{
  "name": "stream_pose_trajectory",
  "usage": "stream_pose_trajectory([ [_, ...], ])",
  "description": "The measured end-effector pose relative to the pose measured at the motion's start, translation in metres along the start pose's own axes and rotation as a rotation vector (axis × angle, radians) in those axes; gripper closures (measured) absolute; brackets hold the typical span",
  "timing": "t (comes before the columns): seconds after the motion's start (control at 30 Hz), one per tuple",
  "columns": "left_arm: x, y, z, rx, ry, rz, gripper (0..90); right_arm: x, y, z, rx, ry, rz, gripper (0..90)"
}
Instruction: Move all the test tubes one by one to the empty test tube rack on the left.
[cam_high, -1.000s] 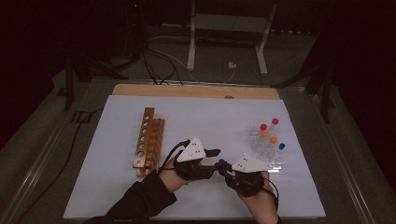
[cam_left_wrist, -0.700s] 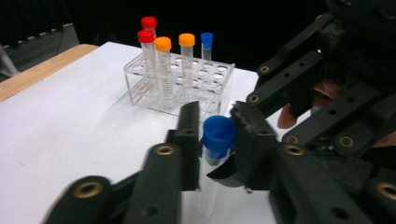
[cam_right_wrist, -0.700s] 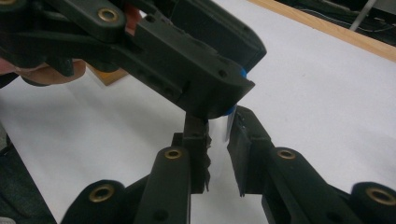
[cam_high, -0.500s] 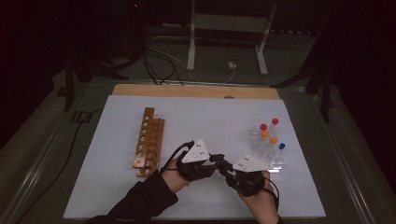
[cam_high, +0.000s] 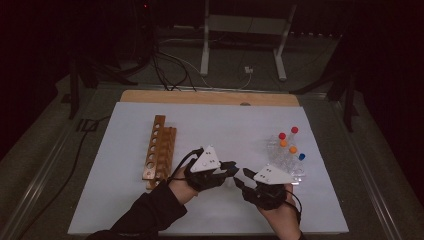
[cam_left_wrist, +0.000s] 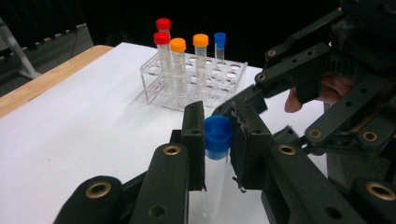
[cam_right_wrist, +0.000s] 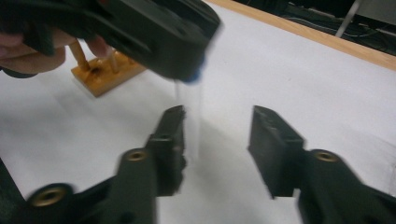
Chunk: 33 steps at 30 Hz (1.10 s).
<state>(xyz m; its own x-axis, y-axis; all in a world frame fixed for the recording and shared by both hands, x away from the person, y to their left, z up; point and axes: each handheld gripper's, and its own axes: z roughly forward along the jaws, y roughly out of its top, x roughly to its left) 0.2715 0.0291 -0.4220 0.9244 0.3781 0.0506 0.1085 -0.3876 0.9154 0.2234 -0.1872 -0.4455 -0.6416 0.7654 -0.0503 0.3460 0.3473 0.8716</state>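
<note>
The left gripper is clamped on a clear plastic tube with a blue cap. In the left gripper view its two black jaws press the blue cap from both sides, and the clear body hangs down between them; the lower end of the tube is cut off by the bottom edge of that view. In the right gripper view the same tube is hard to make out, because the picture is blurred: there is a little blue under the other gripper and a faint clear body below it.

The right gripper has its jaws apart, with a wide gap between them. The faint tube stands just beside the inner face of one jaw, and I cannot tell if they touch.

In the high view both grippers are near the front edge of the white bench, close together, their tips almost meeting between the two hands. The left hand comes from a dark sleeve.

A clear plastic rack stands well behind, to the right side of the bench, and holds upright tubes with red, orange and blue caps. A brown wooden rack with a row of round holes lies on the left side; its holes are too small to see inside.
</note>
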Motion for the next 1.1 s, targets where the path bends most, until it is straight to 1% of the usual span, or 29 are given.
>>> stream_pose_trajectory([
  [0.03, 0.001, 0.0, -0.002, 0.004, 0.004, 0.002, 77.9, -0.002, -0.001, -0.001, -0.003, -0.007, 0.002, 47.7],
  [0.07, 0.002, 0.001, -0.004, 0.006, 0.01, 0.006, 77.9, -0.003, -0.002, -0.002, -0.007, -0.012, 0.005, 41.5],
  [0.1, 0.004, 0.001, -0.006, 0.007, 0.013, 0.004, 77.9, -0.003, -0.002, -0.002, -0.007, -0.012, 0.005, 41.5],
  [0.13, 0.005, 0.001, -0.008, 0.006, 0.015, 0.004, 77.9, -0.004, -0.002, -0.003, -0.011, -0.008, 0.013, 38.7],
  [0.17, 0.007, 0.002, -0.011, 0.005, 0.024, 0.005, 77.9, -0.006, -0.003, -0.004, -0.019, -0.015, 0.027, 31.1],
  [0.23, 0.01, 0.003, -0.015, 0.002, 0.028, 0.001, 77.9, -0.007, -0.003, -0.005, -0.029, -0.021, 0.034, 22.9],
  [0.27, 0.011, 0.004, -0.018, 0.0, 0.04, 0.004, 77.9, -0.007, -0.003, -0.005, -0.029, -0.021, 0.034, 22.9],
  [0.33, 0.015, 0.006, -0.024, -0.005, 0.053, 0.001, 77.9, -0.008, -0.002, -0.007, -0.044, -0.029, 0.038, 12.7],
  [0.37, 0.017, 0.007, -0.026, -0.005, 0.058, 0.002, 77.9, -0.008, -0.002, -0.007, -0.044, -0.029, 0.038, 12.7],
  [0.4, 0.019, 0.008, -0.029, -0.01, 0.065, -0.001, 77.9, -0.009, -0.002, -0.009, -0.058, -0.022, 0.052, 7.7],
  [0.43, 0.021, 0.009, -0.032, -0.015, 0.076, -0.005, 77.9, -0.009, -0.002, -0.009, -0.058, -0.022, 0.052, 7.7],
  [0.47, 0.023, 0.009, -0.034, -0.018, 0.08, -0.007, 77.9, -0.01, -0.001, -0.01, -0.064, -0.014, 0.052, 1.8],
  [0.53, 0.028, 0.011, -0.039, -0.02, 0.094, -0.005, 77.9, -0.011, -0.001, -0.012, -0.074, -0.006, 0.051, 0.0],
  [0.6, 0.032, 0.012, -0.043, -0.019, 0.106, -0.008, 77.9, -0.012, -0.002, -0.013, -0.077, 0.003, 0.06, 0.0],
  [0.67, 0.036, 0.013, -0.047, -0.022, 0.121, -0.011, 77.9, -0.012, -0.002, -0.013, -0.078, 0.004, 0.057, 0.0],
  [0.73, 0.04, 0.015, -0.051, -0.026, 0.135, -0.013, 77.9, -0.014, -0.002, -0.014, -0.093, 0.018, 0.068, 0.0],
  [0.83, 0.049, 0.016, -0.055, -0.025, 0.156, -0.028, 77.9, -0.014, -0.002, -0.015, -0.102, 0.02, 0.058, 0.0],
  [0.87, 0.052, 0.016, -0.057, -0.023, 0.168, -0.028, 77.9, -0.012, -0.002, -0.015, -0.093, 0.016, 0.042, 0.0],
  [0.93, 0.058, 0.017, -0.061, -0.028, 0.182, -0.036, 77.9, -0.012, -0.003, -0.016, -0.095, 0.014, 0.044, 0.0],
  [1.1, 0.074, 0.02, -0.074, -0.036, 0.239, -0.047, 77.9, -0.012, -0.003, -0.017, -0.099, 0.018, 0.046, 0.0],
])
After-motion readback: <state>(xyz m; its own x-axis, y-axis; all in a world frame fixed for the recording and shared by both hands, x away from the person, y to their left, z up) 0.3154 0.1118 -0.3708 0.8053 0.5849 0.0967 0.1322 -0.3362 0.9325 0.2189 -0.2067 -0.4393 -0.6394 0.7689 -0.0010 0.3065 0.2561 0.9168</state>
